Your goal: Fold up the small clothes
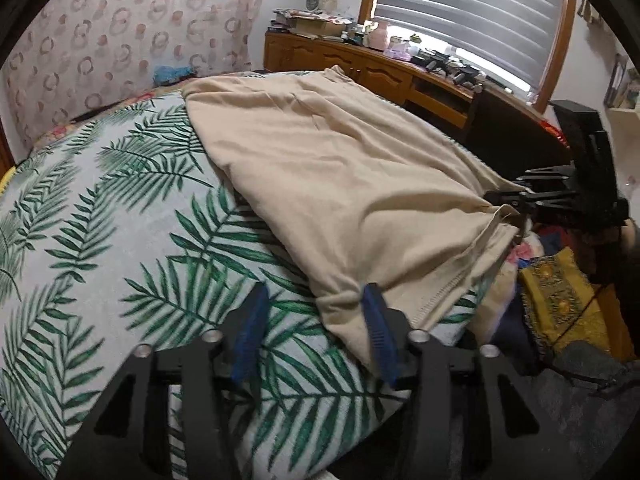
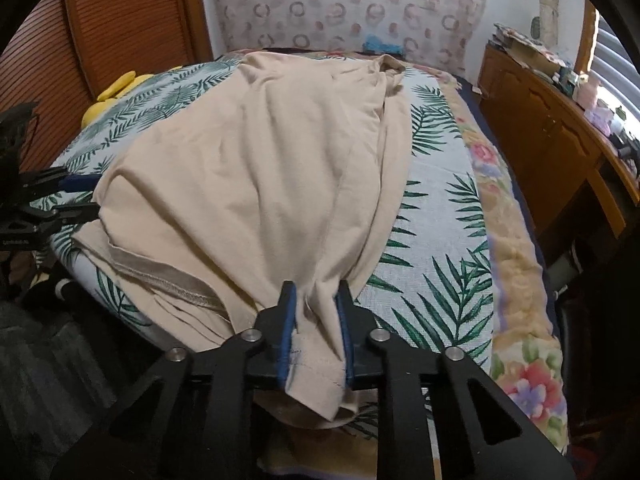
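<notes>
Leaf-print bedspread (image 1: 100, 240) carries the beige shirt (image 2: 260, 160), hem clamped in right hand-held gripper (image 2: 316, 316); left hand-held gripper (image 1: 316, 308) spread apart beside it.

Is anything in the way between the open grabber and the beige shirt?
Nothing visible. The left gripper is open right at the beige shirt, its right finger touching the hem corner, only leaf-print bedspread below. The right gripper already pinches the shirt's other corner.
</notes>
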The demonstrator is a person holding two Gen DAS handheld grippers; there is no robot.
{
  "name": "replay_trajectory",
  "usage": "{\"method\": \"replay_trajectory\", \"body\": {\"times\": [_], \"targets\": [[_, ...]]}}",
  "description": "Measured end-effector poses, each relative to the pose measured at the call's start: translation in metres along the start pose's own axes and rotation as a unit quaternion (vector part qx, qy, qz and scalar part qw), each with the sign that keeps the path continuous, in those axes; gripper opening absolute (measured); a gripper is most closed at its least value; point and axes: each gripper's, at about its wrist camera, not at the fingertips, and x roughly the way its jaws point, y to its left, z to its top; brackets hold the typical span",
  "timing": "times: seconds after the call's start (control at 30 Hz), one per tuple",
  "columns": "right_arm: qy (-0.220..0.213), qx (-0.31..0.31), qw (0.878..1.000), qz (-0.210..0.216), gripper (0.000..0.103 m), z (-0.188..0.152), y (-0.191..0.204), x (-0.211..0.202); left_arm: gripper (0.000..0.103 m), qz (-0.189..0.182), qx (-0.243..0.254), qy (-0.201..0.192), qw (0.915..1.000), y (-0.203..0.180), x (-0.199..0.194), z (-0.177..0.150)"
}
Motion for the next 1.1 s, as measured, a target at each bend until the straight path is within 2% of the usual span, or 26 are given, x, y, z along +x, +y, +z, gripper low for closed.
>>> {"method": "replay_trajectory", "body": {"times": [0.07,0.27,0.37,0.5,0.7,0.9,1.1], "targets": [[-0.001,0.003,1.000,0.005,0.008,-0.001,-0.001,-0.001,0.033,-0.005,0.003,0.002,1.0000,-0.002,-0.001,-0.001],[-0.021,0.020,0.999,0.022,0.005,0.000,-0.002,-0.005,0.015,-0.032,0.008,0.014,0.9994,-0.009,0.001,0.001],[-0.041,0.025,0.999,0.023,0.004,0.003,-0.003,-0.013,0.001,-0.041,0.008,0.009,0.9991,-0.010,-0.003,0.003],[-0.075,0.037,0.996,0.023,0.004,0.009,-0.007,-0.026,0.000,-0.051,-0.003,-0.036,0.9980,-0.008,-0.025,0.015],[-0.127,0.044,0.991,0.027,0.004,0.028,-0.008,-0.045,0.000,-0.037,-0.012,-0.091,0.9951,0.003,-0.051,0.047],[-0.180,0.061,0.981,0.028,0.004,0.066,-0.023,-0.048,0.000,-0.019,-0.025,-0.116,0.9927,0.029,-0.044,0.092],[-0.197,0.051,0.979,0.021,0.004,0.121,-0.037,-0.031,0.000,0.001,-0.036,-0.127,0.9912,0.060,-0.026,0.141]]}}
